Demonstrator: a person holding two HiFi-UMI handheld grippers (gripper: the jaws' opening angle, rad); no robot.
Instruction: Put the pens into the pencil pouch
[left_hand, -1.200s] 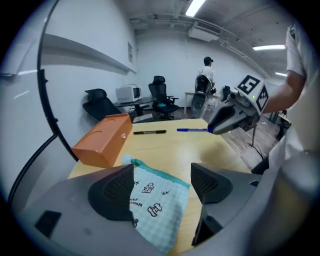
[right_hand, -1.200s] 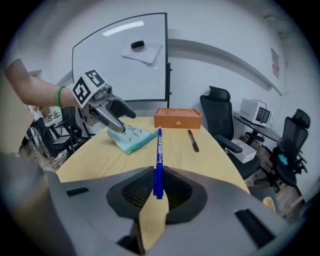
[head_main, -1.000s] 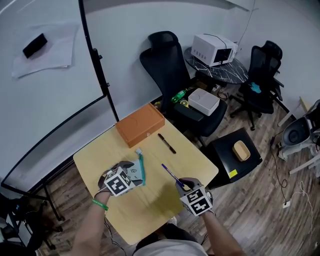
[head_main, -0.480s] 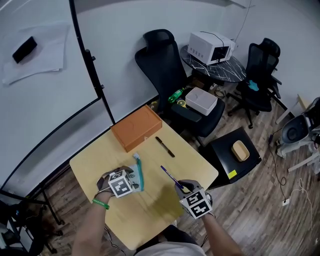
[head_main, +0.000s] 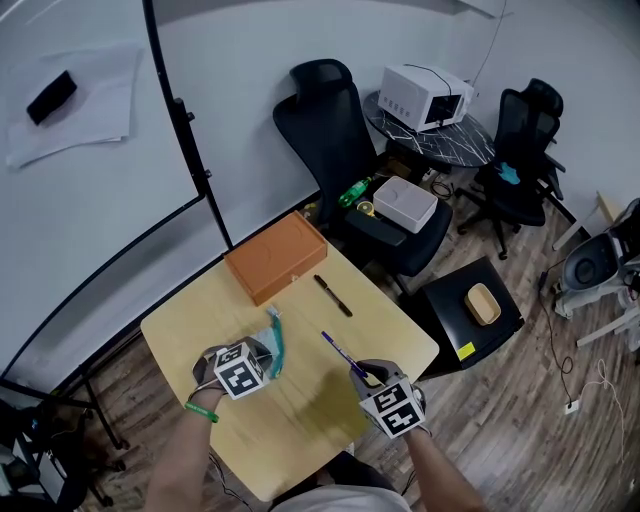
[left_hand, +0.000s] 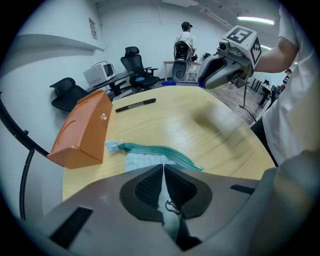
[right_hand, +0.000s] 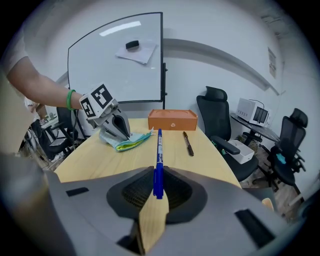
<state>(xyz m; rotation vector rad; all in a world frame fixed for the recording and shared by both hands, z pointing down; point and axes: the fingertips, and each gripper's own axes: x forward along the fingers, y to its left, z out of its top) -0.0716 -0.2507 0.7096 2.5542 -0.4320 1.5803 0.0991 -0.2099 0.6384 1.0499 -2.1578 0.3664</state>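
Observation:
The pale blue pencil pouch (head_main: 272, 343) with its teal zipper (left_hand: 155, 150) lies on the wooden table (head_main: 300, 425). My left gripper (head_main: 262, 354) points steeply down at its near edge. Its jaws have just been closing and now stand shut on the pouch fabric (left_hand: 164, 197). My right gripper (head_main: 362, 376) hovers over the table's right part, shut on a blue pen (right_hand: 158, 152) that sticks out ahead of the jaws toward the pouch (right_hand: 131, 141). A black pen (head_main: 332, 295) lies loose on the table near the far edge.
An orange box (head_main: 276, 257) rests at the table's far edge, just beyond the pouch. Black office chairs (head_main: 340, 150) and a black stool (head_main: 470, 310) crowd the floor behind and right of the table. A whiteboard on a stand (head_main: 90, 150) is at the far left.
My left gripper has sunk onto the pouch and closed on its edge, and the zipper end now tilts. The right gripper and its blue pen have stayed in place.

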